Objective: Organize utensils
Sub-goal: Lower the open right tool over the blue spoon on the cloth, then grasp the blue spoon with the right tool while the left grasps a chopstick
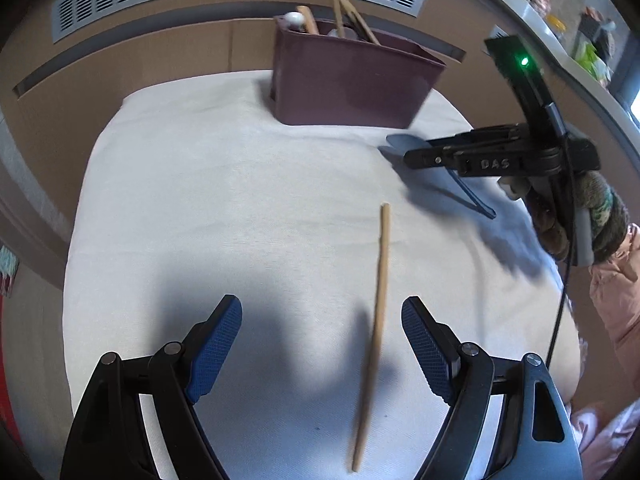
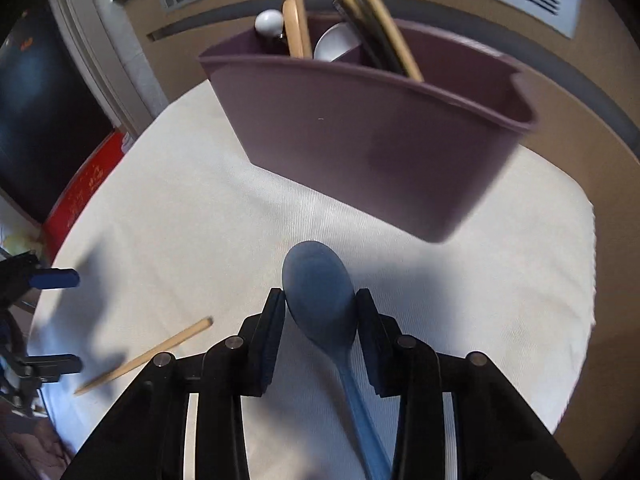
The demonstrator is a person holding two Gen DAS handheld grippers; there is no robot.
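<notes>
While your right gripper pinches the blue plastic spoon by its bowl, lift it handle-down toward the purple plastic caddy; keep your wide-spread left gripper straddling the lone wooden chopstick.

White cloth under me, woven, matt, a bit ribbed. Loose chopstick looks like pale wood, matt. My right gripper pinches a blue spoon, smooth matt plastic. Caddy is purple plastic, dull satin. My left gripper has blue cross-hatched rubbery pads, black matt plastic arms, shiny metal pins.
</notes>
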